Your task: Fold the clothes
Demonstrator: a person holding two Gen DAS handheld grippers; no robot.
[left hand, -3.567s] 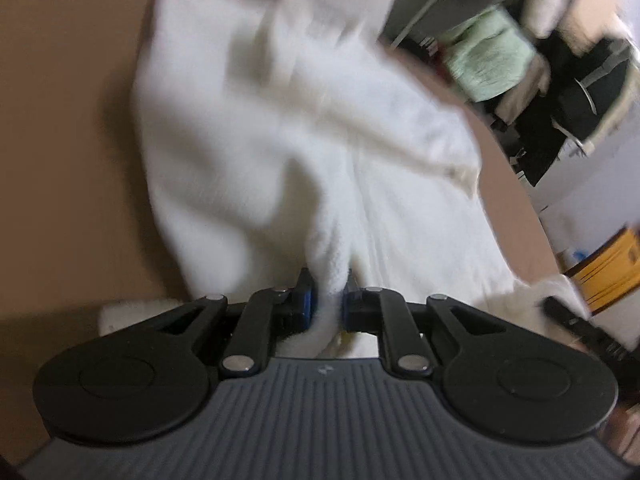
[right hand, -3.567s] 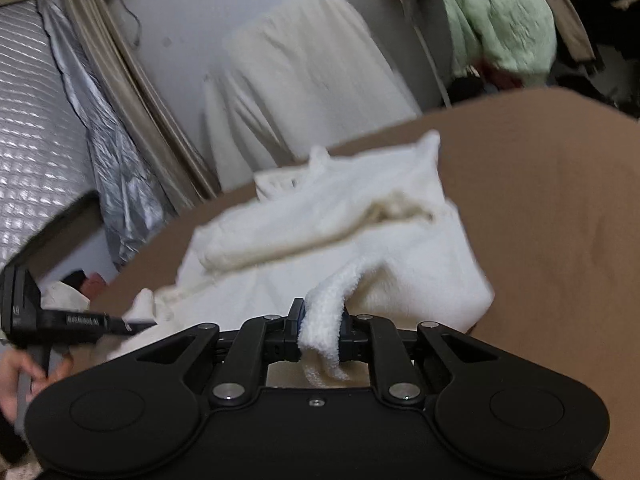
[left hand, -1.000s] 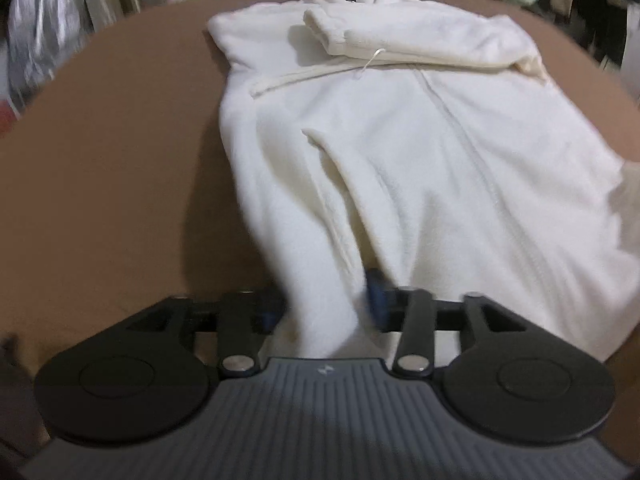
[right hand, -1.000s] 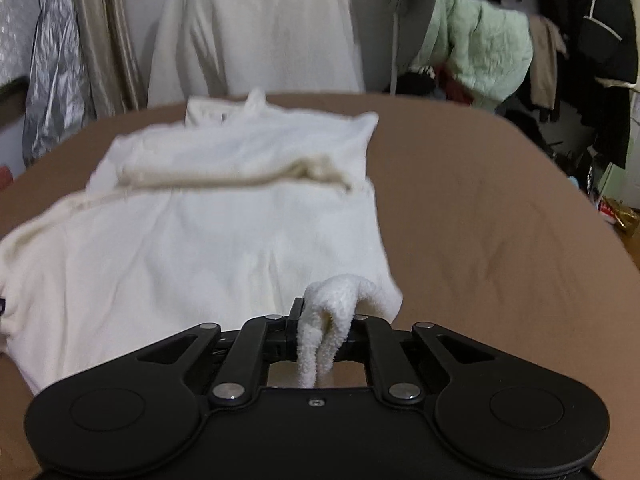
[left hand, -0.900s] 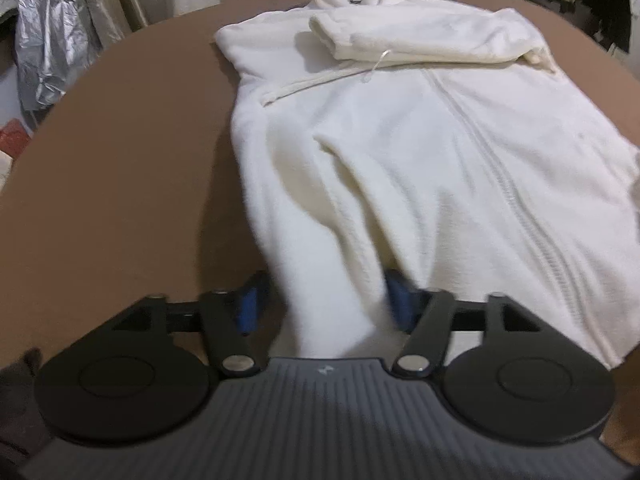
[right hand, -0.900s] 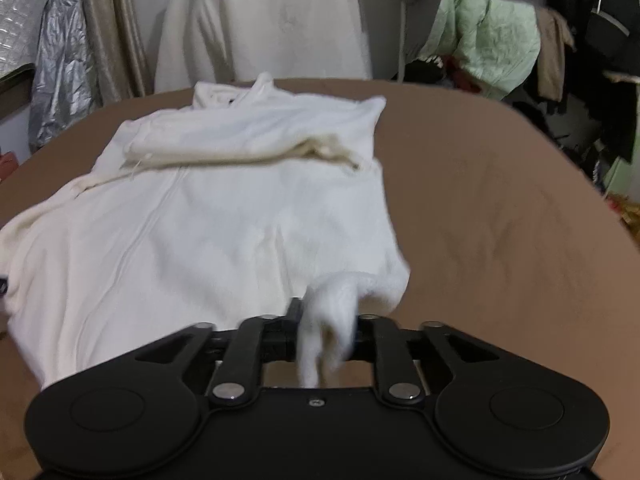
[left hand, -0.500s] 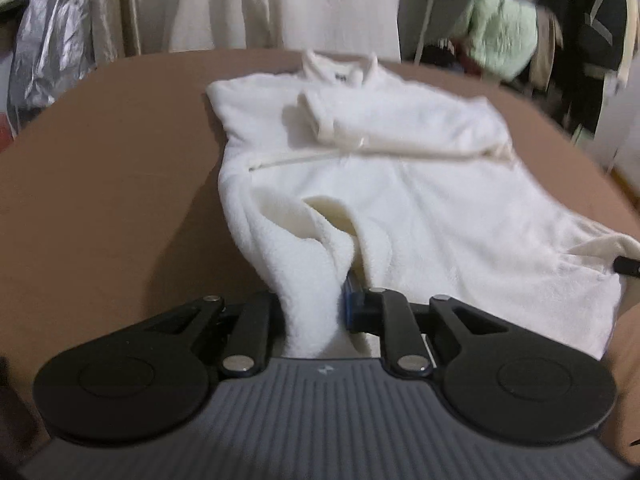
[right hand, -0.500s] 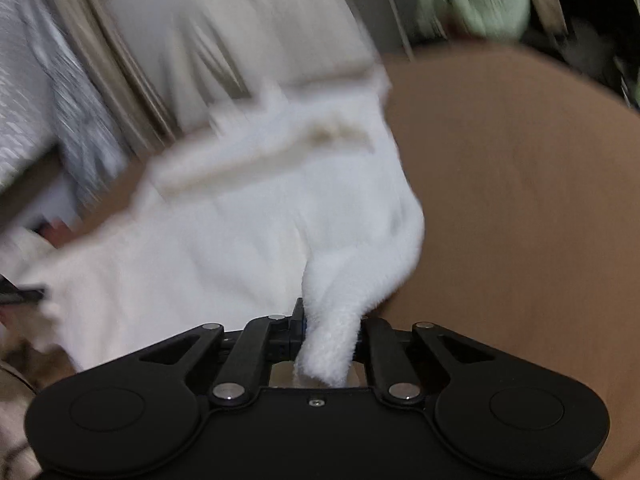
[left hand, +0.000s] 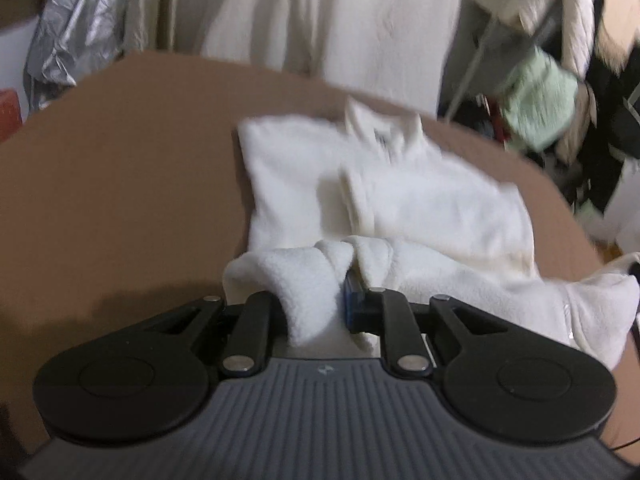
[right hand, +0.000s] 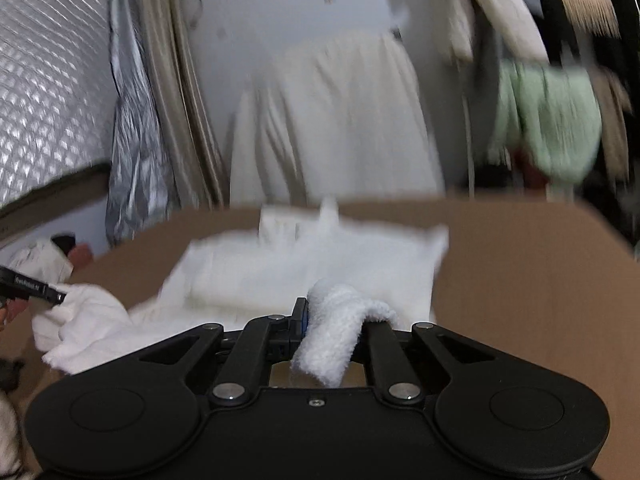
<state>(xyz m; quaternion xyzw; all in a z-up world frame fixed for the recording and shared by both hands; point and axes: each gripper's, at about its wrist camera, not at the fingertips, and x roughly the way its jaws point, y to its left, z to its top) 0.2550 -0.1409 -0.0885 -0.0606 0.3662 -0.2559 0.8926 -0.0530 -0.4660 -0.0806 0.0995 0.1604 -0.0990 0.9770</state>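
Left gripper (left hand: 320, 300): matte black linkage arms on two round black pivot housings, each with a shallow circular recess. Silver rivets mark the arm joints. The body behind is grey with fine lengthwise ribbing and a small pale logo at its front edge. One blue finger pad (left hand: 354, 300) is exposed.

Right gripper (right hand: 332, 320): identical black linkage and round housings, silver rivets, but a smooth black body with one small centre screw. A blue pad edge shows at the left finger.

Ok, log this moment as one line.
left gripper: shut on fleece jacket hem | right gripper: shut on hem | hem raised off brown table
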